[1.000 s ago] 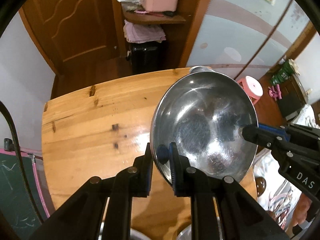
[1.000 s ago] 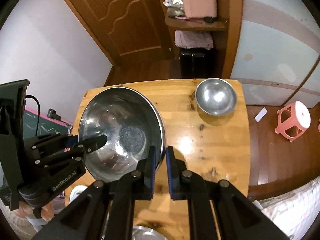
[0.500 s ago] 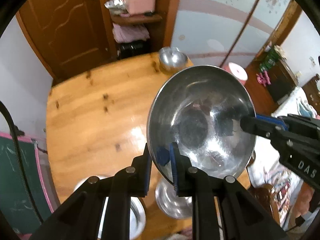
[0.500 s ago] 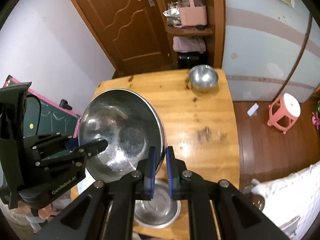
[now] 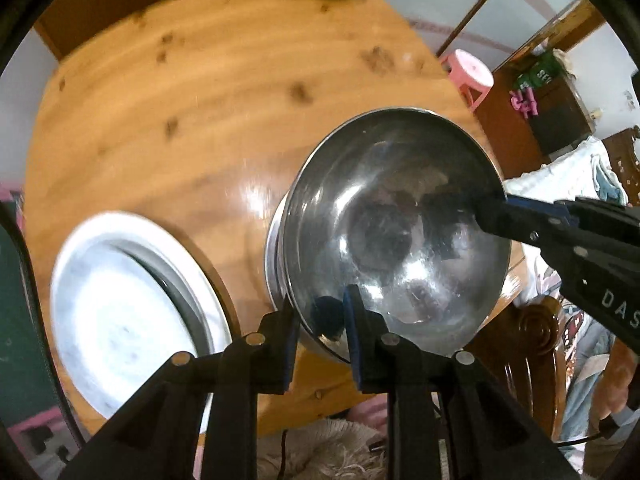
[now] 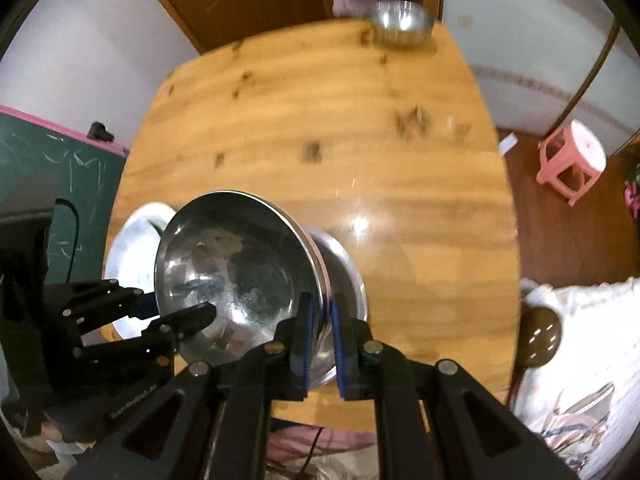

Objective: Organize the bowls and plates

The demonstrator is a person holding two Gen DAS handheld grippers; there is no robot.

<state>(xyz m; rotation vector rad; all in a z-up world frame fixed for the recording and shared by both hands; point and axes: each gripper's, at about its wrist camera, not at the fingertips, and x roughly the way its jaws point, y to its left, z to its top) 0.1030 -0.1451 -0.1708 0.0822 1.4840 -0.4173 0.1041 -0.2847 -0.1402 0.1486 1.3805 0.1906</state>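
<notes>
Table [image 5: 200,92] planks are filling both views, blurred, and now showing the near edge that was out of sight a second ago, because both wrist cameras have tipped down and come toward it. White plate [image 5: 120,304] is lying flat at the near left corner, newly in view. Big bowl [image 5: 396,236], the steel one being carried, is hanging tilted between the two tools and is now dropping into a second steel bowl [image 6: 344,276] that is sitting on the table just right of the plate; only that lower bowl's rim is peeking out from beneath. A second ago the big bowl was being held high over bare wood, so the nesting step is judged to be almost finished. Small bowl [image 6: 402,24] is waiting at the far edge, well apart from the stack.

Left gripper [image 5: 320,320] is straddling the big bowl's near rim, and its jaws have just been opening, with a visible gap now showing beside the steel, so it is letting go. Right gripper [image 6: 320,330] is pinching the opposite rim tightly between its blue pads. If the right one lets go with the bowl tilted like this, the bowl may clatter or settle crooked.
</notes>
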